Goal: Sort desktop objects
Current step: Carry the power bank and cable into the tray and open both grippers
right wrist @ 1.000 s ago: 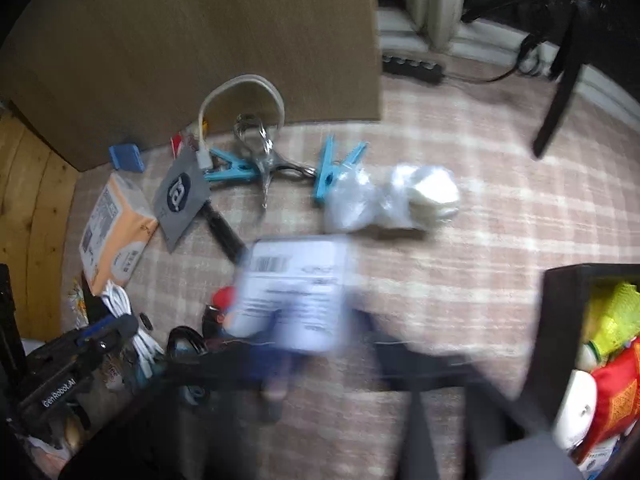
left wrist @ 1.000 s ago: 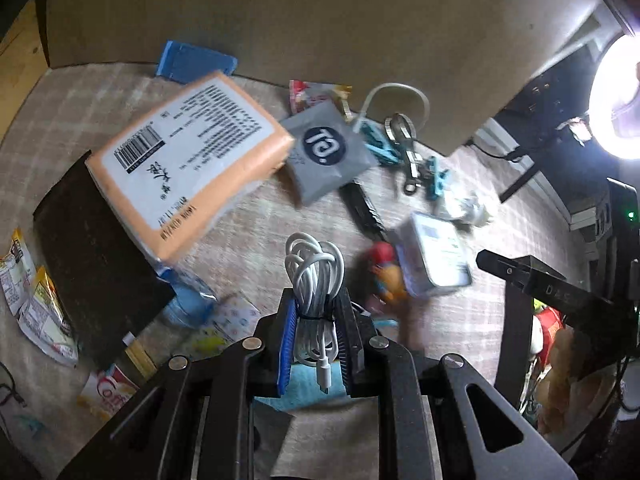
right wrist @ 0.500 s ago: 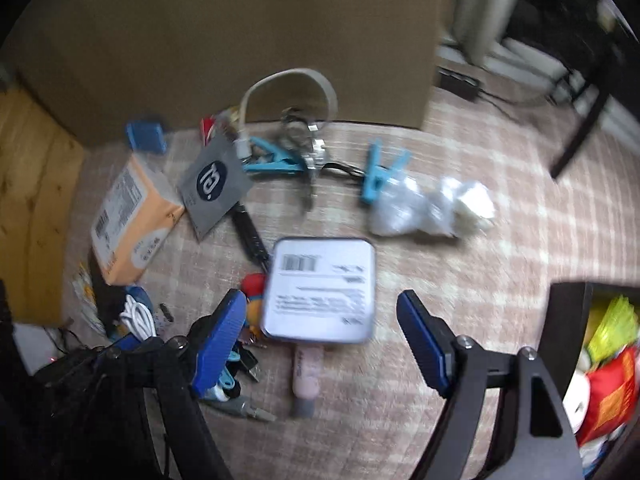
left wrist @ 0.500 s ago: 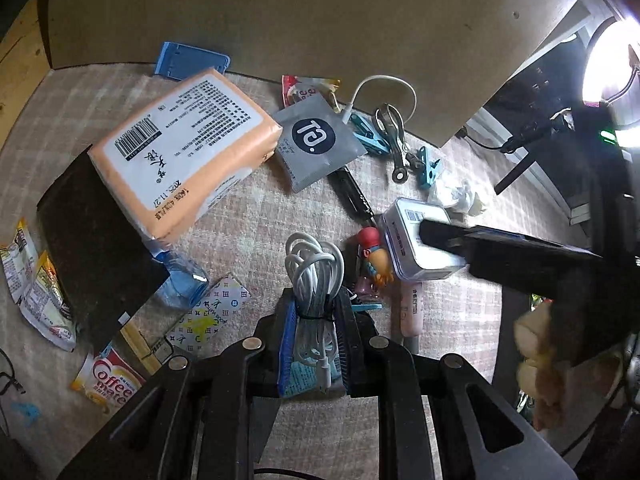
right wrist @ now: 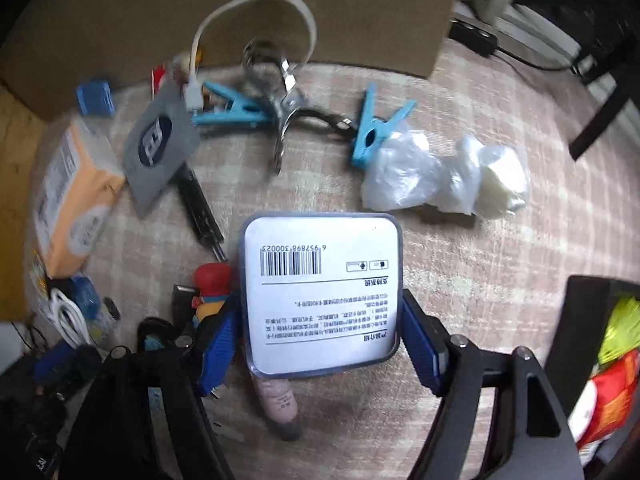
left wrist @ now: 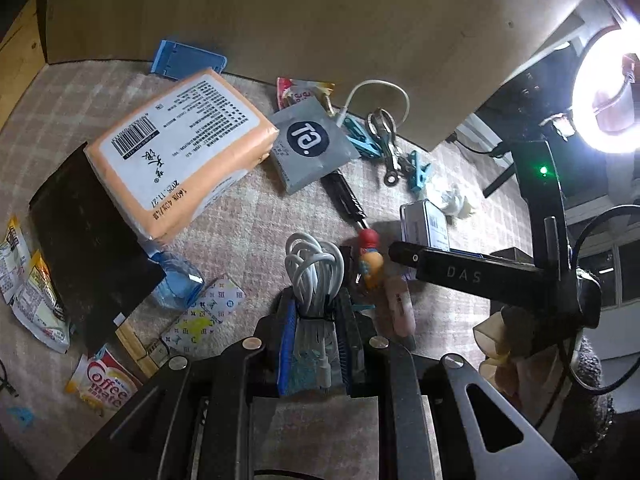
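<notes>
A flat tin box with a white barcode label lies on the checked cloth. My right gripper points down over it and stands open wide. Its blue pads flank the tin's near half on both sides, close to its rim. In the left wrist view the same tin shows behind one black finger of the right gripper. My left gripper is shut on a coiled white cable and holds it above the cloth. That cable also shows at the lower left of the right wrist view.
An orange tissue pack, a grey sachet, two blue pegs, a metal clip, a crumpled plastic bag, a toy figure, a pink tube and a black pen lie around. A black bin of snacks stands right.
My right gripper has opened wide and come down around the tin, which now fills the gap between its pads. The left gripper has kept still with the cable.
</notes>
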Action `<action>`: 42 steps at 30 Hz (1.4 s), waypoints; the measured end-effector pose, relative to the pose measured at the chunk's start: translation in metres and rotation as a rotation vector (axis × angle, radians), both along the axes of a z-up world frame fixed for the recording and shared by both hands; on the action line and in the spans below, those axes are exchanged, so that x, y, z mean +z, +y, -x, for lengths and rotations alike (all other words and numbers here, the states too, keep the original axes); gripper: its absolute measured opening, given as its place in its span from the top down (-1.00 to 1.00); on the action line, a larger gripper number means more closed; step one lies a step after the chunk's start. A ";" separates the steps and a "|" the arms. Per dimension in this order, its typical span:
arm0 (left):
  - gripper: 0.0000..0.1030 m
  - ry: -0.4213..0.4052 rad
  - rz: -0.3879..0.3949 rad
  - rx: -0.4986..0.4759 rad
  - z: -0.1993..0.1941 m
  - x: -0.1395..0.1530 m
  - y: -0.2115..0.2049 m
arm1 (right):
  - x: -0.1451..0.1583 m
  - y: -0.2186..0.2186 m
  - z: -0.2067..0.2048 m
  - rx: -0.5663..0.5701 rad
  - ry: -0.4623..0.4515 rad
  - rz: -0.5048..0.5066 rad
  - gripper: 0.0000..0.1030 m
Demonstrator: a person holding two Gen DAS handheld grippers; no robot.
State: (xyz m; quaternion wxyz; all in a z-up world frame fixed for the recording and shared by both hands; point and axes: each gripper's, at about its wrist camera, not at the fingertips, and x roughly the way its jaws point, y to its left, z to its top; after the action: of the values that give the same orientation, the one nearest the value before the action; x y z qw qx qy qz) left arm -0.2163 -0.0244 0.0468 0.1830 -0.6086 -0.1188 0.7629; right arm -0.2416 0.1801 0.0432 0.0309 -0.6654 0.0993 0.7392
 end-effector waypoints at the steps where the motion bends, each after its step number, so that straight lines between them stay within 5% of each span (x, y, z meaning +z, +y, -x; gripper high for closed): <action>1: 0.66 0.004 -0.002 -0.005 -0.003 0.002 0.000 | 0.002 0.002 -0.003 -0.014 0.006 -0.001 -0.39; 10: 0.66 0.044 -0.019 -0.059 -0.030 0.035 0.014 | 0.053 0.022 -0.064 -0.030 0.121 -0.016 -0.39; 16: 0.66 0.064 -0.028 -0.151 -0.072 0.056 0.063 | 0.086 0.061 -0.141 -0.058 0.209 -0.029 -0.39; 25: 0.66 0.053 -0.089 -0.318 -0.150 0.071 0.184 | 0.076 0.140 -0.242 -0.150 0.232 -0.025 -0.39; 33: 0.66 -0.008 -0.098 -0.444 -0.220 0.049 0.283 | 0.060 0.234 -0.333 -0.218 0.180 -0.108 -0.39; 42: 0.65 0.011 0.017 -0.450 -0.251 0.035 0.323 | 0.046 0.289 -0.385 -0.238 0.144 -0.127 -0.40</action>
State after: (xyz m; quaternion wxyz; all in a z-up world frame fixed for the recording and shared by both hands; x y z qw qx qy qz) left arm 0.0347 0.2988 0.0822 0.3441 -0.6171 0.0276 0.7072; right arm 0.1433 0.4687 0.0896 0.1532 -0.5911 0.1321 0.7808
